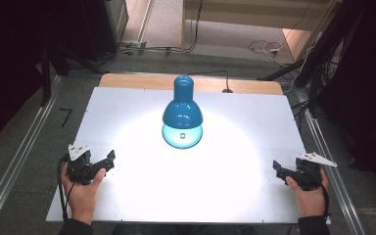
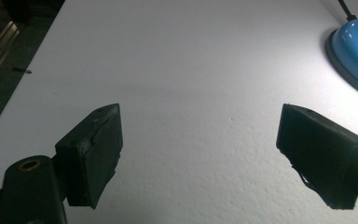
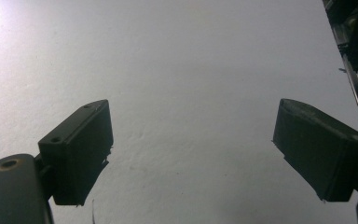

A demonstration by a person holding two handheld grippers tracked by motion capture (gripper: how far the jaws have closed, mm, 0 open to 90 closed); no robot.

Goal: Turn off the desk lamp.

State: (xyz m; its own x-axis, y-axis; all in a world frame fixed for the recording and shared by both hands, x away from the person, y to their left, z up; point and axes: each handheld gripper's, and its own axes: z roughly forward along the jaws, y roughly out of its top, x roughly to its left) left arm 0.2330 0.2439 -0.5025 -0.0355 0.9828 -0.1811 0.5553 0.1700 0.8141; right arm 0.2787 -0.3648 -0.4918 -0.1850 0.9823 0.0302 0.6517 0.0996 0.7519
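Glossy blue bell-shaped lamp (image 1: 182,113): looks hard, slippery, fragile; grip narrow neck. Left gripper (image 2: 200,156), right gripper (image 3: 193,151) wide open, empty.

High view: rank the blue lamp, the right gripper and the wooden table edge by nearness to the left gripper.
1. Blue lamp, centre of the white board, up and right of the left gripper.
2. Wooden table edge, far side, behind the lamp.
3. Right gripper, opposite near corner.

High view: overhead, facing twelve o'clock. Gripper views: low, close to white table (image 1: 127,105); left shares lamp (image 2: 356,51) at two o'clock.
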